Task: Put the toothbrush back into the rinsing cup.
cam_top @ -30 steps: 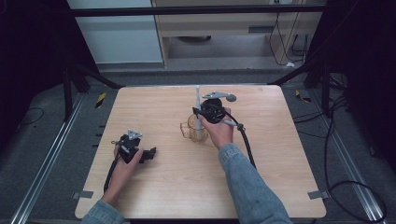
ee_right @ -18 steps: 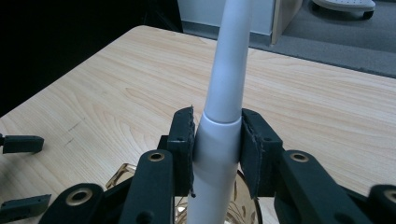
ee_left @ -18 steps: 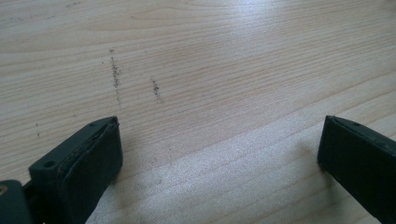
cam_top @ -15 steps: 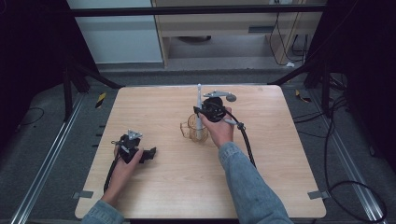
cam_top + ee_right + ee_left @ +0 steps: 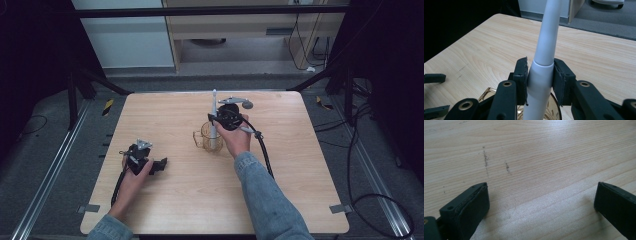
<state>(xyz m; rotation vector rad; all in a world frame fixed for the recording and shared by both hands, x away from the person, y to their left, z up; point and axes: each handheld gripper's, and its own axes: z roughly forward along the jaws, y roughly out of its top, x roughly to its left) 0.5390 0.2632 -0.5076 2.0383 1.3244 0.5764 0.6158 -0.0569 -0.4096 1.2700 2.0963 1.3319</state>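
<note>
A white electric toothbrush (image 5: 214, 106) stands upright with its lower end inside a clear amber mug (image 5: 209, 140) near the middle of the wooden table (image 5: 290, 170). My right gripper (image 5: 215, 120) is shut on the toothbrush's handle just above the mug's rim. In the right gripper view both pads press the toothbrush (image 5: 544, 55) from either side, and the mug (image 5: 489, 93) shows below. My left gripper (image 5: 161, 164) lies on the table at the front left, held by a hand. Its jaws stand wide open around bare wood in the left gripper view (image 5: 541, 202).
The mug's handle (image 5: 197, 138) points to the left. Black cables trail from both grippers toward the table's front edge. Dark frame legs and floor rails surround the table. In the right gripper view the left gripper (image 5: 435, 93) shows far off at the left edge.
</note>
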